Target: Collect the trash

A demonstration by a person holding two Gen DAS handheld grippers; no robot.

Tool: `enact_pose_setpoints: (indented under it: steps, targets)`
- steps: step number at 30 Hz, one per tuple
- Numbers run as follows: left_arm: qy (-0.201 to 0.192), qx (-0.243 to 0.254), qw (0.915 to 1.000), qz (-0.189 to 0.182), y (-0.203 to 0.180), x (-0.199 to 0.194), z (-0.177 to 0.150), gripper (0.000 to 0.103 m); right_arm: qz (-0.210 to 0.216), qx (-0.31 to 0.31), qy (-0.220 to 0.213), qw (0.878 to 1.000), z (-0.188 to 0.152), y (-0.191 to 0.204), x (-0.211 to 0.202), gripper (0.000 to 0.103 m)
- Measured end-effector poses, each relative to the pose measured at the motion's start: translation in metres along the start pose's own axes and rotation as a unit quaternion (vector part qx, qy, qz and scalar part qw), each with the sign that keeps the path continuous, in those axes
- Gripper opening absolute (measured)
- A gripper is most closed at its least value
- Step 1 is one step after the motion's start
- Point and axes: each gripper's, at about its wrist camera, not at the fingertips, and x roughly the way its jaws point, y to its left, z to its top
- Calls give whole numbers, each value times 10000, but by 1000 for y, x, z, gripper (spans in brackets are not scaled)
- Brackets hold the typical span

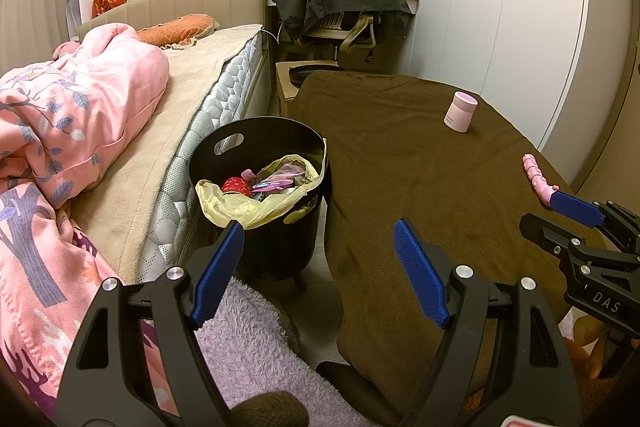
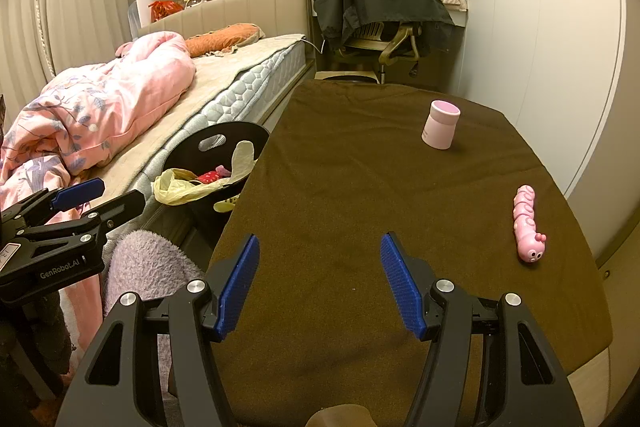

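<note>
Both grippers' blue-padded fingers (image 2: 240, 287) gape wide, holding nothing. The black round trash bin (image 1: 260, 151) with its yellowish liner sits just beyond the left gripper (image 1: 320, 267). The right gripper (image 2: 320, 283) hovers over bare brown-clothed tabletop (image 2: 340, 187).

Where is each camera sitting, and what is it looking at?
Left wrist view: sits on the open left gripper, looking down at the black round trash bin with a yellow bag, between bed and table; the right gripper shows at the right edge.
Right wrist view: sits on the open right gripper, looking over the brown cloth-covered table; the left gripper shows at the left edge.
Both share the bin, the pink lidded jar and the pink caterpillar toy.
</note>
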Motion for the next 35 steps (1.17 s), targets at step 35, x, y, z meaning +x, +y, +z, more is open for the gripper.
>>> enact_pose_setpoints:
  steps: [35]
  targets:
    - [171, -219, 9995, -178, -15, 9, 12, 74, -32, -10, 61, 10000, 8, -9, 11, 64]
